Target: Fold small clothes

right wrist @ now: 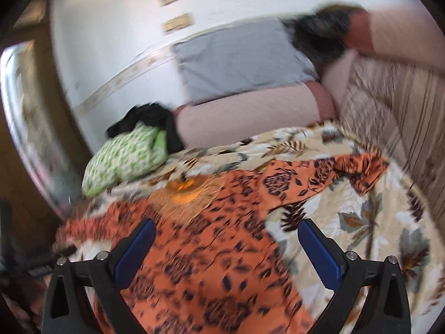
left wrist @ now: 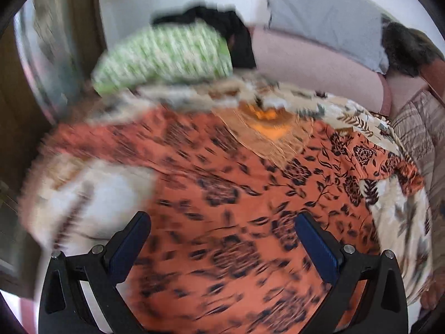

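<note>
An orange garment with black flower print (left wrist: 222, 183) lies spread flat on a floral bedspread (left wrist: 403, 222), its tan neckline (left wrist: 267, 128) at the far side and one sleeve (left wrist: 400, 167) stretched right. My left gripper (left wrist: 222, 222) is open and empty, hovering over the garment's lower body. In the right wrist view the same garment (right wrist: 211, 250) lies below my right gripper (right wrist: 228, 231), which is open and empty over the garment's right edge. Its sleeve (right wrist: 347, 167) reaches to the far right. Both views are motion-blurred.
A green and white patterned cloth (left wrist: 167, 53) and a black cloth (left wrist: 230, 27) lie at the far left of the bed. A pink bolster (left wrist: 319, 66) and grey pillow (left wrist: 325, 11) lie along the wall. A striped cover (right wrist: 395, 105) lies at the right.
</note>
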